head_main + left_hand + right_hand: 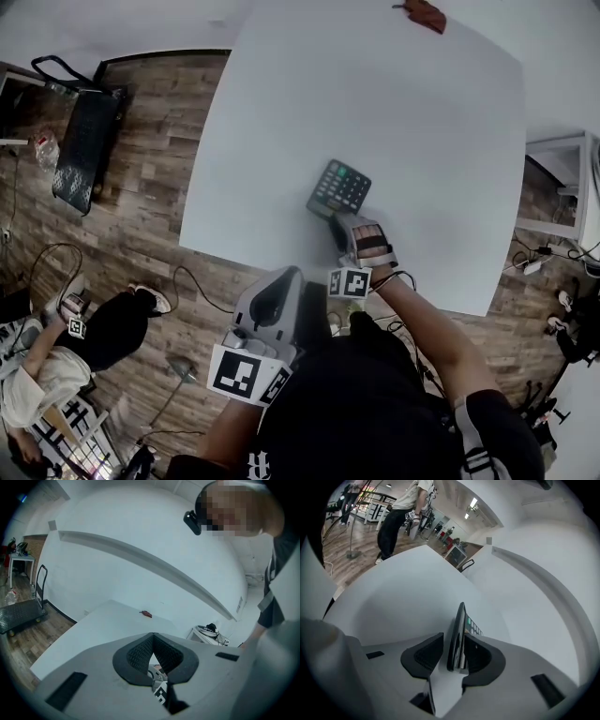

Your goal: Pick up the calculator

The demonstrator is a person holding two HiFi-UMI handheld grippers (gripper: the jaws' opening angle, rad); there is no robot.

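**Calculator between the open right jaws; left jaws closed and empty**

In the right gripper view, the right gripper [453, 643] has its jaws apart, and the calculator [460, 625] stands edge-on in the gap. Its key side faces the right-hand pad [482, 656] and lies against it or very nearly so. A clear slit of white shows between its back and the other pad, so the jaws are not clamped on it. Only this view shows that slit. From the head view the gripper's body covers the near end of the calculator, and the jaws cannot be made out there.

The head view gives the place instead. The calculator is keys up on the white table [394, 103], near the edge closest to the person, with its far end pointing away from the gripper. No view settles whether its near end is raised off the table.

In the left gripper view, the left gripper [153, 636] has its tips together with nothing between them. Through the opening behind the tips part of the right gripper's marker cube can be seen. In the head view this gripper hangs off the table's near edge, over the wooden floor [159, 178], apart from the calculator.

A small red object [424, 14] lies at the table's far corner. A black cart [84, 150] stands on the floor to the left. Another person [401, 513] stands beyond the table in the right gripper view.
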